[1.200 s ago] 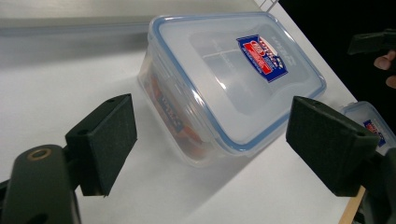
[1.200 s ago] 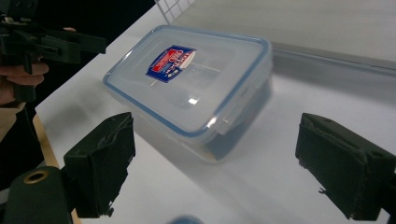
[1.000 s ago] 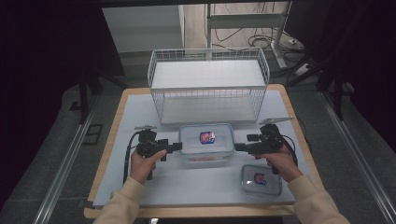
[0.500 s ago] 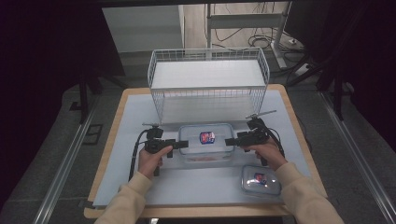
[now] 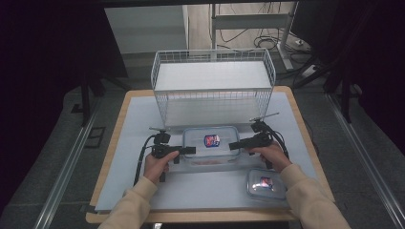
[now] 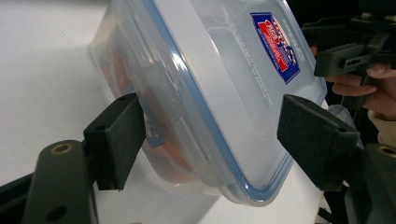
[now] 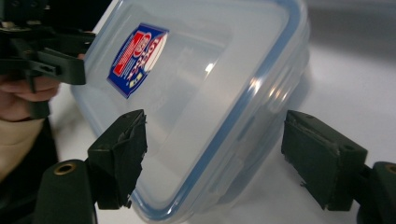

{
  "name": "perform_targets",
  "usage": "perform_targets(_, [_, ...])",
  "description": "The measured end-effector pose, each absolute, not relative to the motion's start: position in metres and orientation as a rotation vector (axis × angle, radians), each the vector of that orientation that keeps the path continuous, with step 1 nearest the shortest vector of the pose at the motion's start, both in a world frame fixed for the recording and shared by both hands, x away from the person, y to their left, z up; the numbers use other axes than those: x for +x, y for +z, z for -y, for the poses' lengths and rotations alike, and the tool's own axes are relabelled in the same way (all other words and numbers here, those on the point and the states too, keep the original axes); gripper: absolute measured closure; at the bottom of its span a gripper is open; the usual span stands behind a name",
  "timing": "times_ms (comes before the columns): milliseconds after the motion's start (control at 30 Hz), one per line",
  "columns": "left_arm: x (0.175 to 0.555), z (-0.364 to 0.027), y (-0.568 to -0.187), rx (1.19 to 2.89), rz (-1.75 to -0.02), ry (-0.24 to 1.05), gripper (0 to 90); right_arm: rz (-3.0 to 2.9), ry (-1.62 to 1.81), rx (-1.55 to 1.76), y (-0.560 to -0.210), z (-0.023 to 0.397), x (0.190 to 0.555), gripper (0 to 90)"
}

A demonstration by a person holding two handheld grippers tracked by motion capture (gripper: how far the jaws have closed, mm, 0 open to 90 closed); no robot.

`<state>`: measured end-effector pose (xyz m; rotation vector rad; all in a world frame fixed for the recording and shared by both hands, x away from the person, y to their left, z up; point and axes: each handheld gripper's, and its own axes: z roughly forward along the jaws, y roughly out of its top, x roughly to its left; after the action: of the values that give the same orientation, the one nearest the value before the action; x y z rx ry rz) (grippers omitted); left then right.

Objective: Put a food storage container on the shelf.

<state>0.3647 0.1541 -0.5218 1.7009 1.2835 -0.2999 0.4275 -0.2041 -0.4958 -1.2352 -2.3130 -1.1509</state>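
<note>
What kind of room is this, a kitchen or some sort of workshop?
Probably a lab or recording setup, not a kitchen. A bare board table stands among dark curtains, with cables on the floor behind. A person holds a tool in each hand at a clear lidded food box, beside a white wire basket.

Two hand-held grippers are held level, jaws spread and pointed at each other.

The black two-jaw left gripper (image 5: 190, 150) is gripped by the left hand (image 5: 157, 165), its jaws aimed toward 3 o'clock. The black two-jaw right gripper (image 5: 234, 145) is gripped by the right hand (image 5: 271, 155), aimed toward 9 o'clock. Cream-sleeved forearms (image 5: 130, 206) are brought in from 6 o'clock. Both pairs of jaws are seen wide apart.
</note>
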Motion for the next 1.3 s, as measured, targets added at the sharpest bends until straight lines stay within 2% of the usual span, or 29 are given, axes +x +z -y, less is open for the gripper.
perform_targets(133, [0.364, -0.154, -0.522, 1.702, -1.285, -0.303, 24.4, 2.299, -1.120, -1.217, -0.498, 0.201, 0.427, 18.8])
perform_targets(233, [0.363, -0.154, -0.521, 1.703, -1.285, -0.298, 24.8, 2.297, -1.104, -1.227, -0.497, 0.200, 0.427, 20.9])
perform_targets(333, [0.360, -0.154, -0.519, 1.712, -1.276, -0.283, 25.6, 2.240, -1.117, -1.255, -0.497, 0.206, 0.429, 28.4])
perform_targets(400, [0.358, -0.156, -0.517, 1.689, -1.276, -0.274, 30.6, 2.223, -1.145, -1.256, -0.495, 0.210, 0.429, 34.2])
perform_targets(533, [0.352, -0.157, -0.516, 1.686, -1.265, -0.247, 34.2, 2.250, -1.152, -1.255, -0.489, 0.210, 0.425, 37.6])
perform_targets(700, [0.346, -0.157, -0.510, 1.679, -1.253, -0.185, 40.6, 2.262, -1.193, -1.253, -0.482, 0.215, 0.417, 46.5])
perform_targets(1300, [0.340, -0.153, -0.503, 1.684, -1.229, -0.107, 45.2, 2.367, -1.317, -1.217, -0.470, 0.218, 0.401, 49.8])
